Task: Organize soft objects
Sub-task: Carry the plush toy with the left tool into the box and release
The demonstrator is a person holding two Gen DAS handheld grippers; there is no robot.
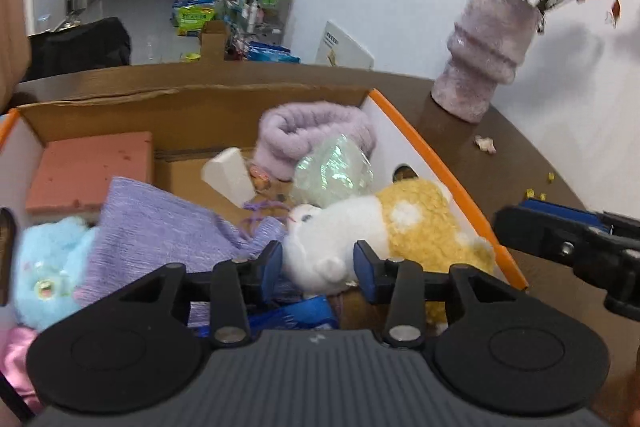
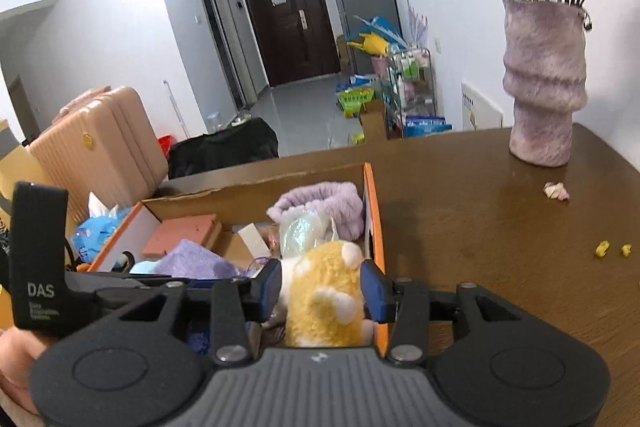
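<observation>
Left gripper (image 1: 318,259) fills the bottom of the left wrist view, blue pads on either side of the white head end of the yellow-and-white plush toy (image 1: 376,231). Pads sit at the fur; whether they actually press it, cannot tell. Plush lies inside the cardboard box (image 1: 444,171), against its orange-edged right wall. Also in the box: purple cloth (image 1: 160,223) left of the plush, blue plush (image 1: 48,267) at far left, pink foam block (image 1: 92,171) in the back left corner, white block (image 1: 230,173), lilac fuzzy headband (image 1: 312,131) at the back, clear crinkly bag (image 1: 334,173) just in front of it. Box sits on the brown table (image 1: 520,171). Fuzzy vase (image 1: 486,55) with dried flowers stands on the table, right of the box. Right gripper (image 1: 568,243) pokes in from the right edge, outside the box wall.

Right wrist view: right gripper (image 2: 320,287) straddles the yellow rear of the same plush (image 2: 326,291), left pad at the fur, right pad beside the box wall; a firm pinch, cannot tell. Left gripper's body (image 2: 38,267) with a hand (image 2: 16,359) under it at far left. Vase (image 2: 544,83) on the table (image 2: 480,227) at right.
</observation>
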